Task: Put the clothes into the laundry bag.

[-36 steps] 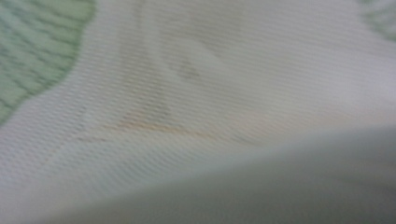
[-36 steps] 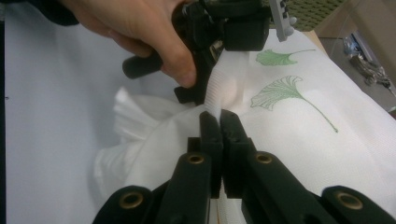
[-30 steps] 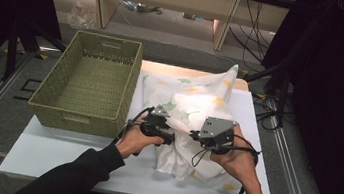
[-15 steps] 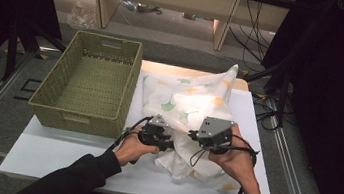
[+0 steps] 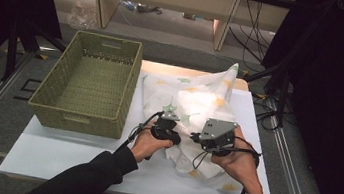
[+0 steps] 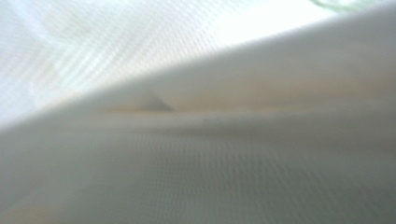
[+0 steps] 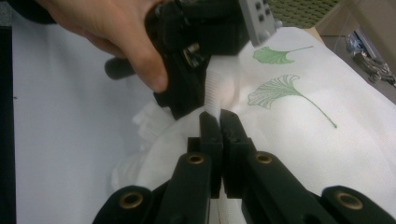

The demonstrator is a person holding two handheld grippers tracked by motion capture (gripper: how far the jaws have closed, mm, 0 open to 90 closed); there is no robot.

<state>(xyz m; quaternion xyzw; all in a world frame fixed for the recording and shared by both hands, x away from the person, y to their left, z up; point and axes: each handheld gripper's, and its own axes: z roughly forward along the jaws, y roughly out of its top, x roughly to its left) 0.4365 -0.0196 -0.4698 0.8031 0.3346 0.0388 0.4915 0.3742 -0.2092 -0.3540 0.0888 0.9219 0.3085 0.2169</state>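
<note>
My right gripper had its fingers pinched on the cloth's edge, the cloth heaped on the counter beside the basket—folding barely begun, the basket bare. My left gripper had slid nearer since before, its fingers just reopening slightly amid fabric—whether gripping, I couldn't tell.

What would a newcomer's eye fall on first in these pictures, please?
The white leaf-printed cloth heaped on the white table, with both hand-held grippers at its near edge. The right hand-held gripper is shut on a fold of it, close to the left hand-held gripper. An olive wicker basket sits left of the cloth.
</note>
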